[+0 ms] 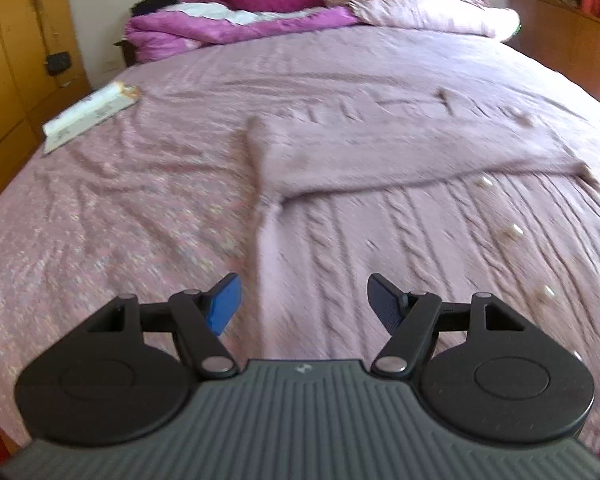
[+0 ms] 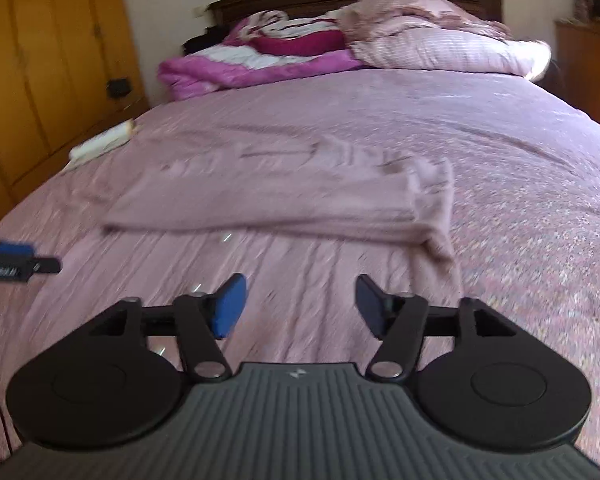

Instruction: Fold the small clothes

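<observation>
I hold both the left gripper (image 1: 304, 300) and right gripper (image 2: 300, 304) wide, empty, above the half-folded cardigan (image 1: 380, 152), ready for the next fold.

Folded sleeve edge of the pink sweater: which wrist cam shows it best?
Right wrist. The sweater lies centred there, its folded sleeve band seen whole, end to end, beyond the open right gripper. The left wrist view shows the sweater nearer and blurrier, the band running toward the right edge, above the open left gripper.

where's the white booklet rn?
The white booklet lies on the bed's left edge, beside the wooden wardrobe, well left of the pink knit garment. The right wrist view agrees.
</observation>
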The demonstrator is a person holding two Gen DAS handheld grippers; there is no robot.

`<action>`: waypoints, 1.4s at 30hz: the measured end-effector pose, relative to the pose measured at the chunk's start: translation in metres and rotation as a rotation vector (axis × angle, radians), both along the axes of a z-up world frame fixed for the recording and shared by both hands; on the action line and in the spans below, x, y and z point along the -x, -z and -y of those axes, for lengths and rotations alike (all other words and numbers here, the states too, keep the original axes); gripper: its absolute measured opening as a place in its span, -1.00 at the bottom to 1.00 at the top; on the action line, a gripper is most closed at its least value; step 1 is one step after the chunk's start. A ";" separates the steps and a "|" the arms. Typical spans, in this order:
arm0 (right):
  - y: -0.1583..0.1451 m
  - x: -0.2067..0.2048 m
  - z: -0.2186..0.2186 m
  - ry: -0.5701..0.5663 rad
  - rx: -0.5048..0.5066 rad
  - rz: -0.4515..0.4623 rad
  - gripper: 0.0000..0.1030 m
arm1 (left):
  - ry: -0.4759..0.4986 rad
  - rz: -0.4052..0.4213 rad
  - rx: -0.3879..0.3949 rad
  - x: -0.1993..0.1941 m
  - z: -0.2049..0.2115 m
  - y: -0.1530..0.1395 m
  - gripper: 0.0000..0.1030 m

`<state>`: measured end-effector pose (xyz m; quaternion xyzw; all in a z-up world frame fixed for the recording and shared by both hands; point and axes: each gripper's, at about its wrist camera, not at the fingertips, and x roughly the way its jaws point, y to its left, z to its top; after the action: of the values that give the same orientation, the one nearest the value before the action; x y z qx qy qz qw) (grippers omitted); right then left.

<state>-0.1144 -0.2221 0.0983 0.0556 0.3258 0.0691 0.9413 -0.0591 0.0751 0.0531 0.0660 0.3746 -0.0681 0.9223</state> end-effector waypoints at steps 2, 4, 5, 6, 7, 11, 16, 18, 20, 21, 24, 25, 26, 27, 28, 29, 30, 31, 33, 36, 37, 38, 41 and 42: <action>0.001 0.017 -0.013 -0.045 0.034 0.001 0.44 | 0.026 -0.013 -0.003 0.010 0.006 0.002 0.38; 0.005 0.031 -0.026 -0.088 0.075 -0.007 0.45 | 0.045 -0.019 -0.013 0.018 0.012 0.004 0.38; 0.007 0.037 -0.031 -0.105 0.089 -0.012 0.45 | 0.055 -0.022 -0.017 0.022 0.015 0.005 0.38; 0.010 0.044 -0.038 -0.131 0.110 -0.020 0.45 | 0.061 -0.024 -0.021 0.025 0.017 0.005 0.38; 0.013 0.048 -0.041 -0.150 0.126 -0.026 0.46 | 0.066 -0.027 -0.024 0.028 0.019 0.006 0.40; 0.024 0.065 -0.053 -0.217 0.180 -0.054 0.60 | 0.083 -0.037 -0.028 0.038 0.025 0.009 0.42; 0.032 0.087 -0.069 -0.314 0.274 -0.068 0.65 | 0.099 -0.039 -0.037 0.047 0.030 0.012 0.72; 0.036 0.090 -0.072 -0.346 0.302 -0.083 0.66 | 0.109 -0.040 -0.041 0.050 0.033 0.013 0.72; 0.041 0.093 -0.077 -0.376 0.328 -0.100 0.66 | 0.117 -0.043 -0.039 0.052 0.035 0.013 0.72; 0.043 0.094 -0.078 -0.386 0.341 -0.107 0.66 | 0.123 -0.044 -0.038 0.054 0.036 0.013 0.73; 0.052 0.096 -0.085 -0.416 0.390 -0.126 0.67 | 0.142 -0.038 -0.041 0.059 0.039 0.012 0.73; 0.055 0.097 -0.088 -0.424 0.415 -0.128 0.76 | 0.149 -0.036 -0.042 0.060 0.040 0.012 0.73; 0.059 0.098 -0.092 -0.433 0.453 -0.133 0.81 | 0.160 -0.035 -0.041 0.062 0.042 0.012 0.73; 0.063 0.098 -0.096 -0.438 0.488 -0.135 0.82 | 0.171 -0.035 -0.040 0.063 0.043 0.011 0.73; 0.066 0.098 -0.099 -0.438 0.520 -0.130 0.82 | 0.185 -0.035 -0.038 0.065 0.044 0.011 0.73; 0.068 0.098 -0.101 -0.435 0.537 -0.123 0.82 | 0.199 -0.036 -0.038 0.066 0.045 0.011 0.73; 0.069 0.097 -0.102 -0.433 0.541 -0.120 0.82 | 0.214 -0.034 -0.039 0.068 0.047 0.011 0.73; 0.069 0.095 -0.103 -0.430 0.539 -0.116 0.82 | 0.229 -0.031 -0.043 0.070 0.049 0.010 0.73; 0.066 0.092 -0.102 -0.412 0.530 -0.097 0.82 | 0.256 -0.024 -0.050 0.073 0.052 0.010 0.73; 0.057 0.088 -0.098 -0.365 0.515 -0.050 0.82 | 0.308 -0.017 -0.047 0.079 0.057 0.009 0.73; 0.053 0.086 -0.096 -0.340 0.512 -0.028 0.82 | 0.324 -0.016 -0.045 0.081 0.059 0.009 0.73; 0.051 0.083 -0.094 -0.320 0.507 -0.014 0.82 | 0.344 -0.015 -0.042 0.083 0.060 0.009 0.73; 0.044 0.077 -0.088 -0.279 0.474 0.006 0.82 | 0.398 -0.007 -0.042 0.088 0.065 0.008 0.73; 0.042 0.074 -0.087 -0.271 0.462 0.006 0.82 | 0.418 -0.004 -0.044 0.091 0.067 0.008 0.73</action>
<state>-0.1884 -0.1354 0.0564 -0.2050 0.3344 0.1186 0.9122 -0.1497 0.0083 0.0450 0.1625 0.3557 -0.2500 0.8858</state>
